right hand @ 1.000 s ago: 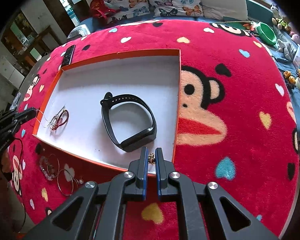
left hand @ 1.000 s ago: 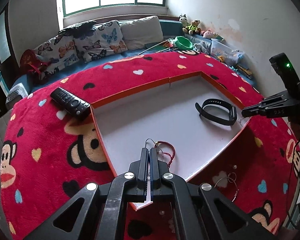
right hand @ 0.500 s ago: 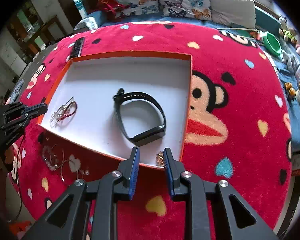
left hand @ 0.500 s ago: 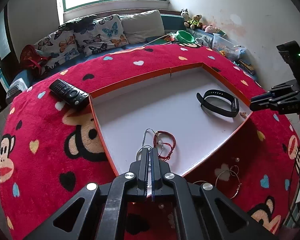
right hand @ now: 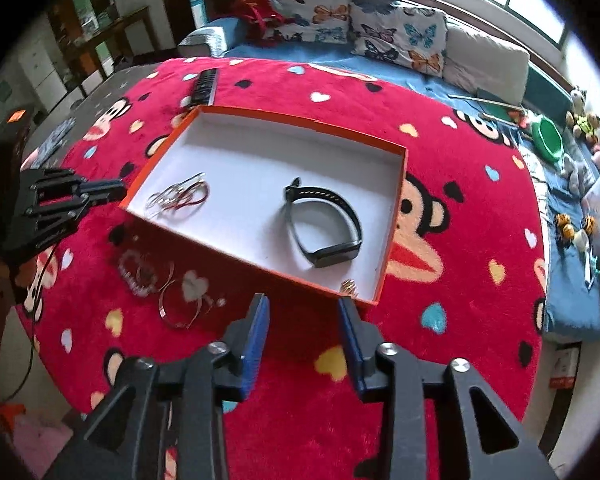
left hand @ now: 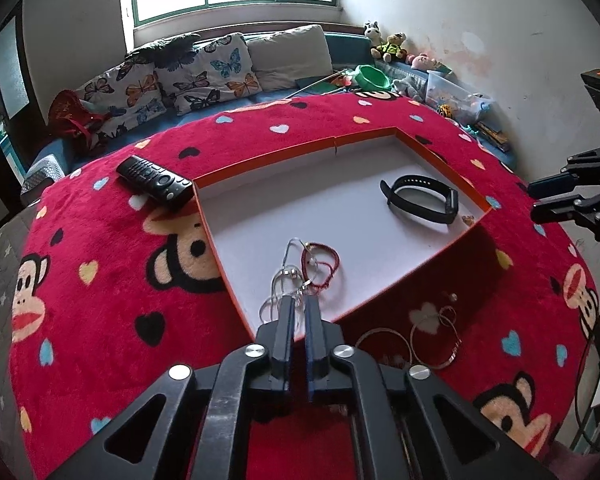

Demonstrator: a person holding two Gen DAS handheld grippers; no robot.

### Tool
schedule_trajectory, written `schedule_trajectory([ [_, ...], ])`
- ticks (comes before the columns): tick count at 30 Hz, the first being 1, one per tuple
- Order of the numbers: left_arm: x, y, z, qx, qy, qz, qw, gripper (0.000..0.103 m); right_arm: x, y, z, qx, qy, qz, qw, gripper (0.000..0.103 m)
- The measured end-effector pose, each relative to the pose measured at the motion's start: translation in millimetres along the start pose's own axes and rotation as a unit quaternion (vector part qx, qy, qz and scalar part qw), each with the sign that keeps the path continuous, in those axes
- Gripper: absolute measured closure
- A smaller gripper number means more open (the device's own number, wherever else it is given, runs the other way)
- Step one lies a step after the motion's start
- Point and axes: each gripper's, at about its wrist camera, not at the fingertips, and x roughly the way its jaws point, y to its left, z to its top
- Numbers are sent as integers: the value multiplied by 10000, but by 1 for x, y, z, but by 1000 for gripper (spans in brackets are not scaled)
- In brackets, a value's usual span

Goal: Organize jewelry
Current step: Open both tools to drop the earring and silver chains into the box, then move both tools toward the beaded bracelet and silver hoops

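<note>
An orange-rimmed white box (left hand: 260, 158) (right hand: 260, 258) lies on the red monkey blanket. Inside it are a black wristband (left hand: 422, 200) (right hand: 324, 224), a tangle of silver hoops with a red cord bracelet (left hand: 306, 268) (right hand: 180, 198), and a small gold trinket (right hand: 349, 287) in the near right corner. My left gripper (left hand: 299, 304) (right hand: 120, 190) hovers at the box's near edge just short of the hoops. Its jaws are opening, with a narrow gap and nothing pinched. My right gripper (right hand: 303, 302) (left hand: 534, 199) is above the blanket before the box, jaws opening and empty.
Loose silver bangles and a bead bracelet (right hand: 168, 288) (left hand: 432, 336) lie on the blanket in front of the box. A black remote (left hand: 154, 178) (right hand: 205, 86) rests beside the box's far left corner. A sofa with butterfly cushions (left hand: 188, 76) stands behind.
The right gripper opened, left the gold trinket in the box corner and drew back upward. The left gripper drew back from the hoops and red bracelet, and its jaws parted slightly.
</note>
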Motion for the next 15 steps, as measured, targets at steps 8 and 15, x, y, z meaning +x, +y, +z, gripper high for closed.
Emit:
schedule_trajectory([
  [8,-38,-3,-24,-83,-393,80,9992,43,-14,27,-19,-436,51,-18,9990,60],
  [15,-51,-15,-49,-22,-368,25,9993,43,1,44,-41,-609,33,210,9979,60],
])
